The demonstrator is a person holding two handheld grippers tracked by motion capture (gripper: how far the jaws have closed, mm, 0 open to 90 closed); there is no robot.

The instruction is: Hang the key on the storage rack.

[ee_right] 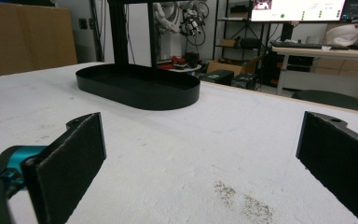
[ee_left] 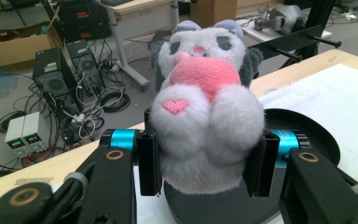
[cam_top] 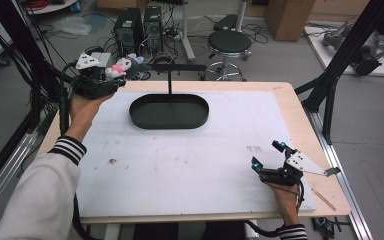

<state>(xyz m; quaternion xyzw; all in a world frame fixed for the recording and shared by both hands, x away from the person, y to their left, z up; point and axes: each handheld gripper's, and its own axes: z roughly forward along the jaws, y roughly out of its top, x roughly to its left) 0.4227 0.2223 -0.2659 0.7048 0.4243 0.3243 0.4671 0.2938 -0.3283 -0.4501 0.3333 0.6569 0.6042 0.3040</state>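
Observation:
A grey plush toy (ee_left: pixel 205 107) with a pink heart and dark ears sits clamped between the jaws of my left gripper (ee_left: pixel 204 163). In the high view that left gripper (cam_top: pixel 111 76) hangs above the table's far left corner with the plush toy (cam_top: pixel 121 67) in it, left of the black oval tray (cam_top: pixel 169 111). A thin black post with a crossbar (cam_top: pixel 169 67) rises from the tray. My right gripper (cam_top: pixel 267 154) rests low at the near right of the table, open, nothing between its pads (ee_right: pixel 70 158). The tray (ee_right: pixel 137 85) lies ahead of it.
A white sheet (cam_top: pixel 190 150) covers the wooden table. A black frame post (cam_top: pixel 330 85) stands at the right edge. Beyond the far edge are a black stool (cam_top: pixel 229 45), computer towers (cam_top: pixel 137 27), cables and a cardboard box (cam_top: pixel 290 17).

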